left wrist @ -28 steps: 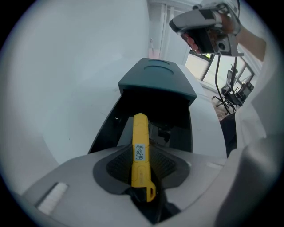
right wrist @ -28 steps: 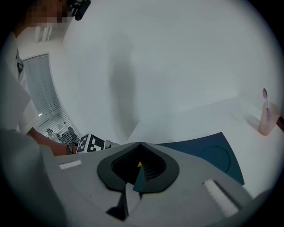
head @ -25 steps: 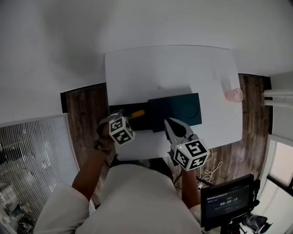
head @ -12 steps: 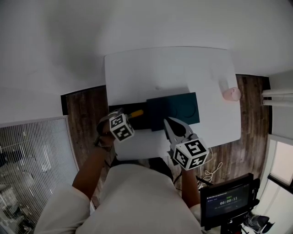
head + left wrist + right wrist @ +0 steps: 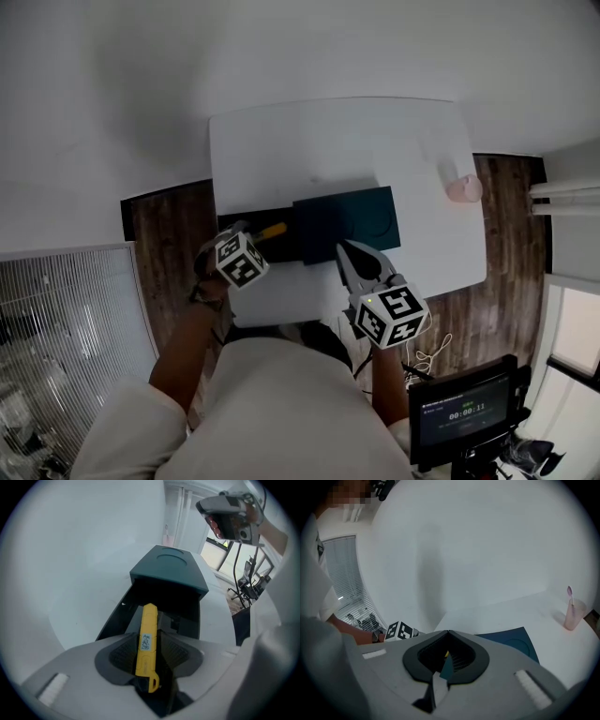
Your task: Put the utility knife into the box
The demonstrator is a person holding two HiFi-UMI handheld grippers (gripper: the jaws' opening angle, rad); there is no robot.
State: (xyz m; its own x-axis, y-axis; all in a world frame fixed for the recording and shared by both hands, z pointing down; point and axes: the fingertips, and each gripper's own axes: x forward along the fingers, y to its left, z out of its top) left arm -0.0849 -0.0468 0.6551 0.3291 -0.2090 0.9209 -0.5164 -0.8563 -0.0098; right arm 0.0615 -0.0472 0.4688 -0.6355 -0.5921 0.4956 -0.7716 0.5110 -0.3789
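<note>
A yellow utility knife (image 5: 146,639) lies between the pads of my left gripper (image 5: 149,641), tip pointing into the open dark box (image 5: 154,603). The jaws are opening, and a dark gap shows beside the knife. In the head view the knife (image 5: 273,230) sticks out of the left gripper (image 5: 246,232) over the box's (image 5: 281,247) open left end. The teal lid (image 5: 352,217) covers the right part. My right gripper (image 5: 344,247) hovers at the lid's near edge. Its tips (image 5: 449,632) meet, with the teal lid (image 5: 511,641) behind them.
The box sits near the front of a white table (image 5: 328,141). A pink cup (image 5: 459,188) with a stick in it stands at the table's right edge. A dark screen on a stand (image 5: 459,412) is on the wooden floor at lower right.
The left gripper has shifted slightly left and up in the view. The knife stays over the box's open end. The right gripper has hardly moved.
</note>
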